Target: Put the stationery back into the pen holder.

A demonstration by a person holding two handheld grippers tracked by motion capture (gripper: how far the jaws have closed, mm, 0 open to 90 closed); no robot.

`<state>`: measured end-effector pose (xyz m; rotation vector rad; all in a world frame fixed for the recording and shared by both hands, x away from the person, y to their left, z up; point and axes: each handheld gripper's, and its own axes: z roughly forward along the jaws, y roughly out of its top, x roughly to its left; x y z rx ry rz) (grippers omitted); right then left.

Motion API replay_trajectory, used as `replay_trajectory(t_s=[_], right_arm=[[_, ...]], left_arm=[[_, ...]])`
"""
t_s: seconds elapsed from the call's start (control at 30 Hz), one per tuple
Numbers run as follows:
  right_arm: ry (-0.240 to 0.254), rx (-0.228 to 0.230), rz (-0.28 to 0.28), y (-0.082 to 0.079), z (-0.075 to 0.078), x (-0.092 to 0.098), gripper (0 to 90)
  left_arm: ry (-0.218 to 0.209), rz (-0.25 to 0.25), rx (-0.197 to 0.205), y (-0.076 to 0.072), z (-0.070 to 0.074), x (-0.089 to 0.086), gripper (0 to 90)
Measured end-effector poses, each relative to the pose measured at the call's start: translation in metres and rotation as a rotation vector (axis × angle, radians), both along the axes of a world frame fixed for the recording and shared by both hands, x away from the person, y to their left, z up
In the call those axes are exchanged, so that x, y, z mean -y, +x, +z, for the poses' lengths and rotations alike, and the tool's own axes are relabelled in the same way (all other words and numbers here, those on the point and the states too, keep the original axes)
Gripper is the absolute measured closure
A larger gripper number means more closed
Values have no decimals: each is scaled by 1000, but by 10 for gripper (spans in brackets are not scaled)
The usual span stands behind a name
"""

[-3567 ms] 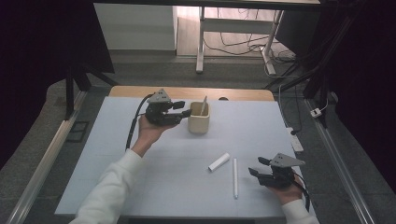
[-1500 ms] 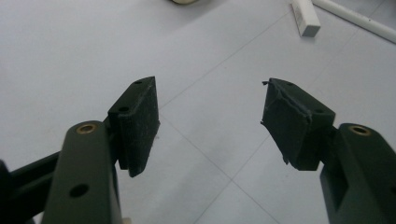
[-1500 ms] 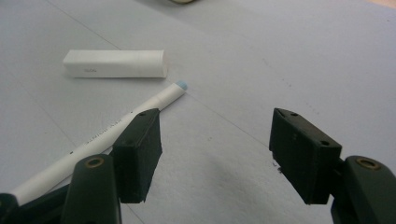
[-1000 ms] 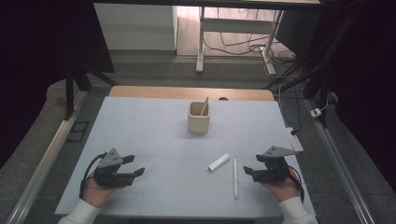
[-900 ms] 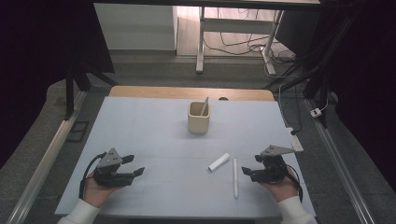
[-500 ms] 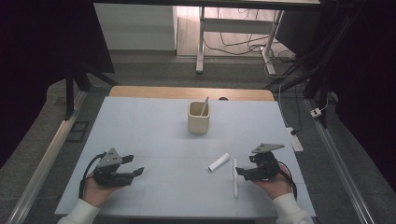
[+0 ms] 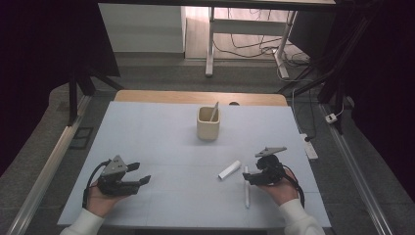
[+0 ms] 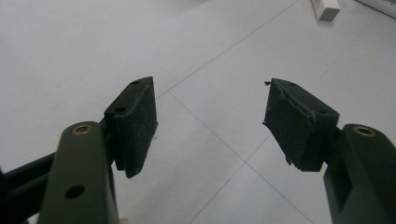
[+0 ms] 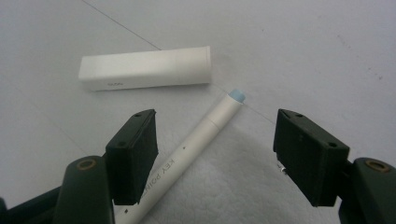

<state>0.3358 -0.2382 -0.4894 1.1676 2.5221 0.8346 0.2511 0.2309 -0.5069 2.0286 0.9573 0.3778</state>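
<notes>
On tabletop [image 7: 161, 147], between right tongs [image 9: 212, 158] closing, not yet pinching: white pen [image 9: 196, 144]; left tongs [image 8: 210, 126] spread, empty.

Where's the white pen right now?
In the high view, the white pen lies flat on the table's right half, just beside the right tool, with the short white block to its left.

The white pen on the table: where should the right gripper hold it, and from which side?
Grip the pen at mid-barrel, from above, the jaws across its width. It lies flat, long and thin, so only its round sides offer hold. The right gripper is open and already straddles it.
</notes>
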Motion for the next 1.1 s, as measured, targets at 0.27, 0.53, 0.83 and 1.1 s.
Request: replay_trajectory(t_s=[0.27,0.53,0.83,1.1], right_arm=[[-50,-37,-6,5,-6,-12,332],[-96,-49,-4,11,-10,-21,408],[-158,-72,-18,13,-14,-29,497],[-177,-90,-55,15,-11,-28,730]], left_arm=[[0,0,-1,0,0,-1,334],[5,3,2,0,0,-1,334],[3,7,2,0,0,-3,334],[4,7,4,-1,0,-4,334]])
